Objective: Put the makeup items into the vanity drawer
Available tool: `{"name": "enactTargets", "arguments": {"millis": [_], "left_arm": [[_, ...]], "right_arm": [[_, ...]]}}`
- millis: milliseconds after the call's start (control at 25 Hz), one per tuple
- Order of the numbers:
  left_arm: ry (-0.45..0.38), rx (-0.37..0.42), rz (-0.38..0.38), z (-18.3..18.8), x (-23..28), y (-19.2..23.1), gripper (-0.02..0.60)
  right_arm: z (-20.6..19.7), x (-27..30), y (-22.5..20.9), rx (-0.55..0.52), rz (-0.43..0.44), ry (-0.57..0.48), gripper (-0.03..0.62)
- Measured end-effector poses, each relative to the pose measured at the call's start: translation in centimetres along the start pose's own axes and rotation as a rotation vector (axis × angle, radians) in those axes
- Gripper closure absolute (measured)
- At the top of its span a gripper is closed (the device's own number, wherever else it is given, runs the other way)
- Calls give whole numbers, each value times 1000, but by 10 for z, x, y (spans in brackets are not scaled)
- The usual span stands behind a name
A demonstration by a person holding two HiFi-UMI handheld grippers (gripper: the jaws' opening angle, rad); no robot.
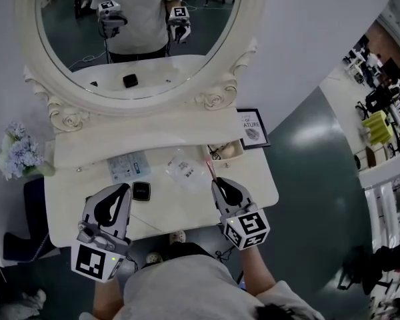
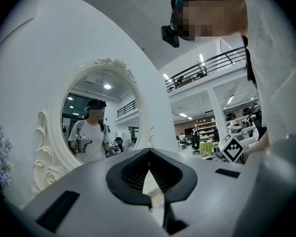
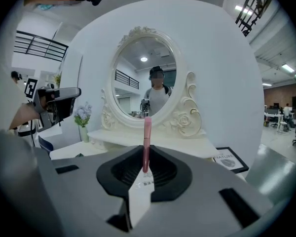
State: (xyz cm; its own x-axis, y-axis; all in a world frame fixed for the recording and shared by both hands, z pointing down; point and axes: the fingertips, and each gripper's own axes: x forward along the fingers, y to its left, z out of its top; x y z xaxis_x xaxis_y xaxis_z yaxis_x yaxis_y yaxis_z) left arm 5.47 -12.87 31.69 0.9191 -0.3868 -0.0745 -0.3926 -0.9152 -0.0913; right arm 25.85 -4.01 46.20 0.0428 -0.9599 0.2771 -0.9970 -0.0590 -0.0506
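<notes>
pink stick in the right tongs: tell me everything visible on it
The pink stick is slender and straight, evenly pink with a smooth, slightly glossy, plastic-like surface. No cap seam or print can be made out. Its near end is pinched between the dark ribbed pads of the right tongs, which are shut on it. The rest projects past the tips, in line with them, pointing toward the mirror. It appears held above the vanity top, touching nothing else.

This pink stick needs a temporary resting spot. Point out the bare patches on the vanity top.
Bare: the front centre between the black compact and the right tongs holding the pink stick; the right front corner below the small tray; the left end beside the flowers. Crowded: the rear band, where flat packet, clear pouch and tray sit.
</notes>
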Motion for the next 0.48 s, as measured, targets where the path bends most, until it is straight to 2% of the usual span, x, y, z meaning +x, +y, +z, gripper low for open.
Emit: {"name": "enactTargets", "arguments": {"millis": [280,480], "left_arm": [[5,3,-22,0,16,-2,568],[9,18,-6,1,19,4,568]], "right_arm": [[-13,1,-37,-28,-67,74,545],[-31,15,-59,-96,-77,184,545]]}}
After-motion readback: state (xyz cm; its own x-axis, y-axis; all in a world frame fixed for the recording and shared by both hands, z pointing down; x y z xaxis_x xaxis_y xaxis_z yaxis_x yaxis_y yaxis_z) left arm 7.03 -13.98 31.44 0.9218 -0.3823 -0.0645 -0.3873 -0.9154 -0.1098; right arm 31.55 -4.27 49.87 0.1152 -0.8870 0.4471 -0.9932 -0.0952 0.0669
